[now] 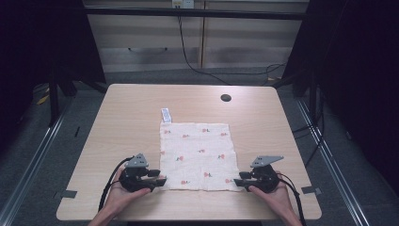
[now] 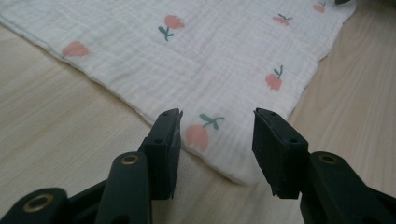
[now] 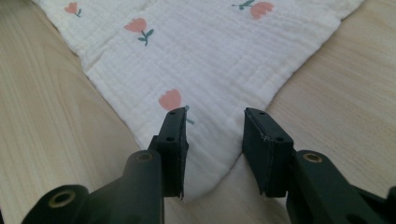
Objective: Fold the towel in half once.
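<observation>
Currently, status by item:
Cloth (image 1: 196, 155): flat on table (image 1: 127, 108), near edge toward the person
Left gripper (image 2: 217, 130): jaws apart, straddling the near-left corner, nothing pinched
Right gripper (image 3: 214, 128): jaws apart over the near-right corner, nothing pinched
Risk, shallow bite: pads may close on the top layer or the hem only, so the corner slips out
Risk, uneven lift: one corner caught first would skew or bunch the fabric

Your forearms are cut off by the high view's bottom edge. The small white printed tag (image 1: 166, 114) at the flower-printed white muslin cloth's (image 1: 197, 153) far corner is too small to read.
</observation>
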`<state>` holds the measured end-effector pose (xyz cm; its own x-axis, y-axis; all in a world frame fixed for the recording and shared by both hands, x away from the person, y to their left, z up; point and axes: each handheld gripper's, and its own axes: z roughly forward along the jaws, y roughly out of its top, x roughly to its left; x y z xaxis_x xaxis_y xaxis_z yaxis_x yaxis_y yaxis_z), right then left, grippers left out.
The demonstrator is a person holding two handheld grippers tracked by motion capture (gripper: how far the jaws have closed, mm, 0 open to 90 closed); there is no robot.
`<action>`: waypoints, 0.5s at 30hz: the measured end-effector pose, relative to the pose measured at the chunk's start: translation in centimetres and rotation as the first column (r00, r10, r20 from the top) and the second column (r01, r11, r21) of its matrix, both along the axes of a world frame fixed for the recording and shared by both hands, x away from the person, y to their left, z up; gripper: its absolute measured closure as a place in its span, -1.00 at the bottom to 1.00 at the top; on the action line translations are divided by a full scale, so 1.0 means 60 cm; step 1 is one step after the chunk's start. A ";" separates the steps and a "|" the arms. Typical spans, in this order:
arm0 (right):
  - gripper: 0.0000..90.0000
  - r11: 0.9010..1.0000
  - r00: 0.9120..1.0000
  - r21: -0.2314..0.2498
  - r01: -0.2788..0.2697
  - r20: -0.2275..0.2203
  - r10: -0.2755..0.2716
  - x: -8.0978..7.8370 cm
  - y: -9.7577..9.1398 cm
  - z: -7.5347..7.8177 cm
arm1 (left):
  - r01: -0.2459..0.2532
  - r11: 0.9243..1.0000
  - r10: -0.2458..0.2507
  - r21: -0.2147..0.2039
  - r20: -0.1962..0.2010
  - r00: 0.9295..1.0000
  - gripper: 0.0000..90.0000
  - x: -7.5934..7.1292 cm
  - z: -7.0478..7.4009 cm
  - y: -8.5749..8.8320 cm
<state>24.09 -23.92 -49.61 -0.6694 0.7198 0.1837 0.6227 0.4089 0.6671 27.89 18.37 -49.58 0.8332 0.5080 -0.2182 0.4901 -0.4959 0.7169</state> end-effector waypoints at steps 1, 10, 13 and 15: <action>0.36 1.000 1.000 -0.008 0.001 0.002 -0.001 -0.001 0.001 0.000 | 0.005 1.000 -0.005 0.010 0.008 1.000 0.14 -0.001 -0.001 -0.003; 0.91 0.998 0.999 -0.067 -0.013 0.045 0.016 -0.008 0.010 0.000 | 0.007 0.998 -0.010 0.061 0.052 0.999 0.43 -0.010 -0.004 -0.019; 0.96 0.999 0.999 -0.049 -0.018 0.036 0.020 -0.009 0.012 -0.001 | 0.002 0.997 -0.008 0.073 0.071 0.997 0.66 -0.009 -0.005 -0.018; 0.97 0.999 1.000 -0.028 -0.015 0.010 0.015 -0.011 0.013 -0.001 | -0.012 0.997 0.008 0.073 0.064 0.998 0.92 -0.004 -0.005 -0.013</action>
<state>23.41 -23.16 -49.66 -0.6820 0.7143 0.1571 0.6097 0.4367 0.6615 27.62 17.59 -49.90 0.8390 0.5291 -0.1268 0.4500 -0.5438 0.7084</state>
